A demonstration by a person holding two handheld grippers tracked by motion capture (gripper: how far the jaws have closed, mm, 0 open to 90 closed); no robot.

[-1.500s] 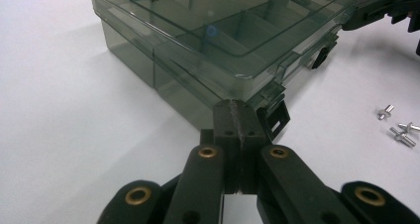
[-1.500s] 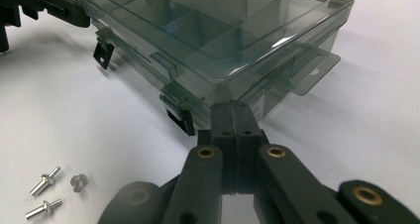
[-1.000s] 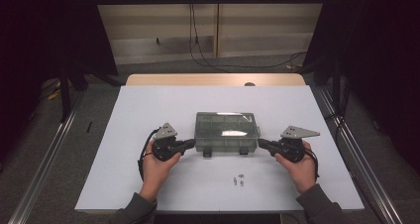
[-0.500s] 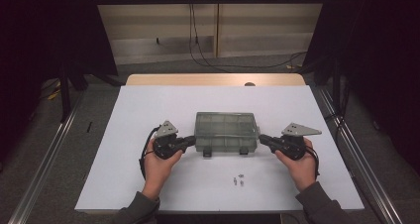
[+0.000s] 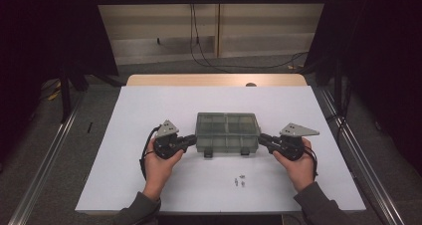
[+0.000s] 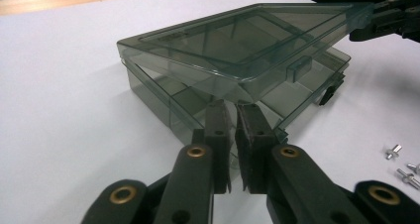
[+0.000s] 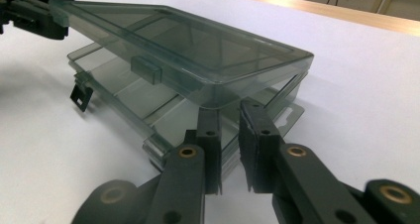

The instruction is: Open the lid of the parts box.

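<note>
The desk (image 5: 149, 115) is seen covered in white, and at its middle a smoky clear box (image 5: 227, 133) is set, between the two tools. Its hinged lid (image 6: 233, 40) is propped ajar at the near edge, and bare dividers are made out inside; no contents can be told through the tinted plastic. Two dark latches hang loose at the front. A few small screws (image 5: 240, 180) are left lying on the desk, near the box's front and apart from it.

The left tool (image 5: 191, 141) is brought against the box's left end, the right tool (image 5: 261, 138) against its right end. Both sets of jaws have just been opening and a narrow gap is now shown; the pads stand just short of the box's corner, and nothing is gripped. Since a second ago the box and hands are found unmoved.
</note>
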